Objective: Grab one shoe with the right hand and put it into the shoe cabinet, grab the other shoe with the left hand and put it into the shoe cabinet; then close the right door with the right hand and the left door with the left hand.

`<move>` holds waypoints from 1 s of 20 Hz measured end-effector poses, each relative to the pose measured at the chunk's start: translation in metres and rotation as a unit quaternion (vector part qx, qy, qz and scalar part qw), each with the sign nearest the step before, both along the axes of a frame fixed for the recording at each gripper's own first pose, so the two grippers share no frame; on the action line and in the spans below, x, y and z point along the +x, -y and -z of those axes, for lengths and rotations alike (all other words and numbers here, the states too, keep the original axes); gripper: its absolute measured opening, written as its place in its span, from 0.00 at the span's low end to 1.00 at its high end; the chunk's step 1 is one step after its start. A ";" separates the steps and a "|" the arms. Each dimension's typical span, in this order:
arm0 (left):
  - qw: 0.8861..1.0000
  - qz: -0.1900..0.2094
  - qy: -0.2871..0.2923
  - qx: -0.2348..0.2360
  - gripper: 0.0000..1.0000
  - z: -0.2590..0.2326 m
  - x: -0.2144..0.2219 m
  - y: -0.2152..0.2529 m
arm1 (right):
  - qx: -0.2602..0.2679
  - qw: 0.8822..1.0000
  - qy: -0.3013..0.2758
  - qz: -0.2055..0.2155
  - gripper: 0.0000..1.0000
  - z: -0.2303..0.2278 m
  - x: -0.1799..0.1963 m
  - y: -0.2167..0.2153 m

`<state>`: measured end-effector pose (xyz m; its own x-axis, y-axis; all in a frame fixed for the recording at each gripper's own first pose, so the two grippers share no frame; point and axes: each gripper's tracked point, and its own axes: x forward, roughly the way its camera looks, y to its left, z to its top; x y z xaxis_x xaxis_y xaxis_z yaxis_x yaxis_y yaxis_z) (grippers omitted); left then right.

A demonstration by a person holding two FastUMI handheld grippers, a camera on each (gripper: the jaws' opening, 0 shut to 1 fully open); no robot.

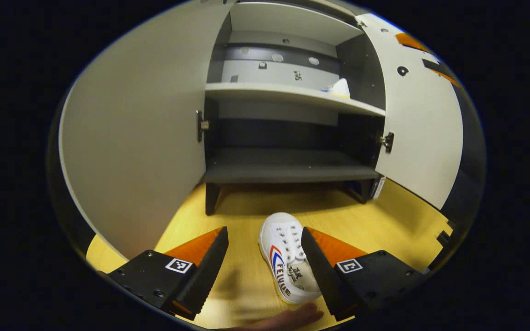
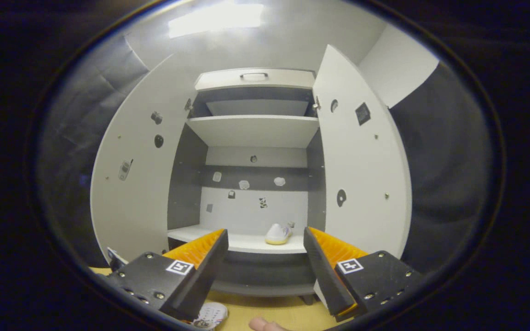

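A white shoe (image 1: 285, 257) with red and blue trim lies on the yellow floor (image 1: 384, 225) in front of the open shoe cabinet (image 1: 288, 172). My left gripper (image 1: 264, 230) hovers over it, open, the shoe lying between the fingers and close to the right-hand one, untouched. The other white shoe (image 1: 341, 88) rests at the right end of the cabinet's middle shelf (image 1: 265, 93). In the right gripper view that shoe (image 2: 278, 234) sits on the shelf (image 2: 242, 241) beyond my open, empty right gripper (image 2: 265, 231). The floor shoe (image 2: 210, 316) peeks in at the bottom.
Both cabinet doors stand wide open: the left door (image 1: 131, 138) (image 2: 131, 197) and the right door (image 1: 419, 124) (image 2: 361, 184). The dark bottom shelf has nothing on it. A person's fingertip (image 1: 288, 319) (image 2: 265, 325) shows at the lower edge.
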<state>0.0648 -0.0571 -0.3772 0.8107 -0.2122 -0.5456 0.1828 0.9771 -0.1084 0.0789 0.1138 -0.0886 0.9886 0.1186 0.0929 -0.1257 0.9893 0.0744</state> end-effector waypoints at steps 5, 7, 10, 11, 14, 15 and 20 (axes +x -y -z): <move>0.998 0.020 -0.064 0.015 0.98 0.044 -0.005 0.011 | -0.009 0.999 -0.033 0.011 0.98 0.036 -0.021 0.016; 0.996 0.026 -0.089 0.011 0.98 0.059 -0.009 0.018 | 0.011 0.999 -0.039 0.013 0.98 0.045 -0.022 0.021; 0.993 0.012 -0.117 0.019 0.95 0.079 -0.006 0.012 | 0.029 0.998 -0.053 0.024 0.98 0.059 -0.020 0.039; 0.993 0.005 -0.120 0.013 0.89 0.081 -0.003 0.012 | 0.028 0.997 -0.054 0.037 0.98 0.062 -0.018 0.049; 0.989 0.025 -0.147 -0.006 0.79 0.087 -0.006 0.020 | 0.037 0.996 -0.051 0.062 0.98 0.066 -0.022 0.071; 0.989 0.038 -0.142 -0.016 0.62 0.086 -0.003 0.030 | 0.042 0.996 -0.051 0.057 0.98 0.067 -0.025 0.071; 0.991 0.021 -0.127 0.020 0.04 0.072 -0.004 0.020 | 0.024 0.996 -0.055 0.061 0.98 0.070 -0.038 0.084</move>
